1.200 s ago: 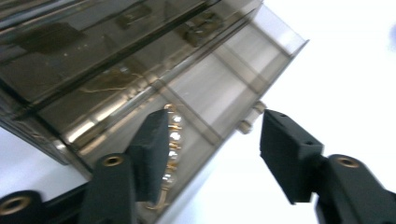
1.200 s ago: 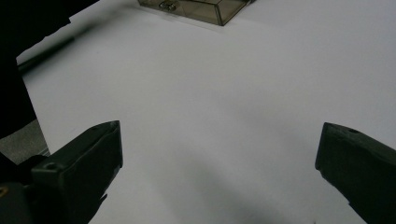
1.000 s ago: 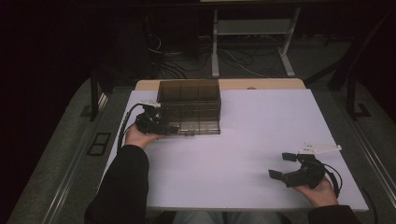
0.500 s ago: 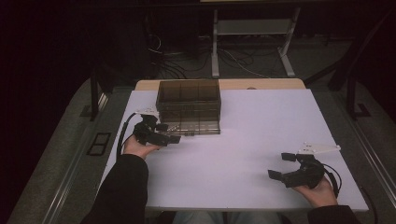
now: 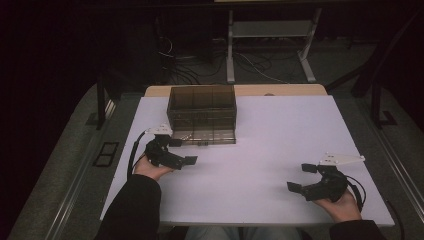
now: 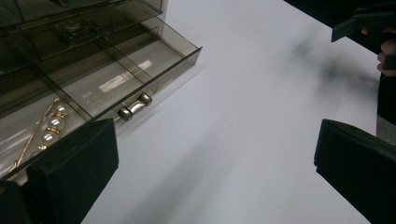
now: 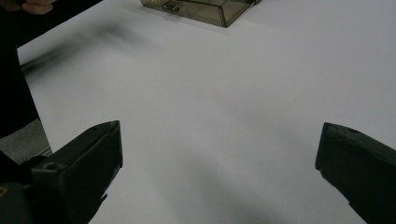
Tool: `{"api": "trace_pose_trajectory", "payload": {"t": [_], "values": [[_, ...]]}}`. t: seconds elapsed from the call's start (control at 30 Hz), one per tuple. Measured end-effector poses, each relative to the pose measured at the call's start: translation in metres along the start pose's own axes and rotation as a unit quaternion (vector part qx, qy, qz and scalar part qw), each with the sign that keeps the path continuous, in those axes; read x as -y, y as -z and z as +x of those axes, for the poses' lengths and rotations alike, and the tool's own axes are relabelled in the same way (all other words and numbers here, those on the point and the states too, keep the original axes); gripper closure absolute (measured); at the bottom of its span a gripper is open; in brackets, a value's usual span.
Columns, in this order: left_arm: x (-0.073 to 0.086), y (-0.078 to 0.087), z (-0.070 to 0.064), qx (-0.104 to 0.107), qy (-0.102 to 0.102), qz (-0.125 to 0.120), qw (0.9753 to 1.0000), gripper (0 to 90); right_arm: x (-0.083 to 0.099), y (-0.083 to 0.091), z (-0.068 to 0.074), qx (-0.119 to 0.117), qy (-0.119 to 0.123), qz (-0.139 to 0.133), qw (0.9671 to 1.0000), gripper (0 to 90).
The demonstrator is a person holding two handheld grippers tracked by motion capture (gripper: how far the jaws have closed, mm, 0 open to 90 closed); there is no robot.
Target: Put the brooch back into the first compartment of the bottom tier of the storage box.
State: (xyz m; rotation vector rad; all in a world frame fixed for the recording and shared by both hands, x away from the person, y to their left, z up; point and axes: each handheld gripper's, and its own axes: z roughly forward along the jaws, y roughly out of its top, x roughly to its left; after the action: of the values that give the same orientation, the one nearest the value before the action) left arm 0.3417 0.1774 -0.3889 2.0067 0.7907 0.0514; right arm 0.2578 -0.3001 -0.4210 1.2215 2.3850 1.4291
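Standing on the white table (image 5: 280,135) is one smoky drawer box (image 5: 202,114), its drawer (image 6: 100,86) out, holding three pearls (image 6: 52,122). Both the left gripper (image 5: 181,152) and right gripper (image 5: 303,178) are spread wide, empty.

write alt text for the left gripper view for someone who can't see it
A smoked clear drawer with a small metal handle stands pulled open on a white table, a gold pin with three pearls lying in one compartment. The left gripper has its two black jaws wide apart and empty.

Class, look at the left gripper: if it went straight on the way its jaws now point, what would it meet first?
Probably nothing soon. The left gripper points over bare white table, with the smoky transparent drawer off to one side. Farther along that line sits the right gripper, though depth is hard to judge.
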Motion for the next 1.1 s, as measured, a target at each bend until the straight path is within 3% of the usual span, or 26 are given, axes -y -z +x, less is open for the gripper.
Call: {"api": "trace_pose_trajectory", "payload": {"t": [0.57,0.77,0.97,1.1], "values": [[0.036,0.008,-0.021,0.004,-0.004,-0.044,0.9990,0.0,0.000,-0.001,0.001,0.001,0.002,0.001,1.0000,0.3],[0.048,0.006,-0.029,0.017,-0.003,-0.059,0.9981,0.0,0.000,-0.001,0.001,0.000,0.002,0.001,1.0000,0.3],[0.057,0.000,-0.037,0.027,-0.016,-0.041,0.9987,0.0,0.000,-0.001,0.001,0.000,0.003,0.003,1.0000,0.3],[0.059,-0.001,-0.034,0.027,-0.010,-0.042,0.9987,0.0,0.000,-0.002,0.000,0.000,0.004,0.003,1.0000,0.3]]}}
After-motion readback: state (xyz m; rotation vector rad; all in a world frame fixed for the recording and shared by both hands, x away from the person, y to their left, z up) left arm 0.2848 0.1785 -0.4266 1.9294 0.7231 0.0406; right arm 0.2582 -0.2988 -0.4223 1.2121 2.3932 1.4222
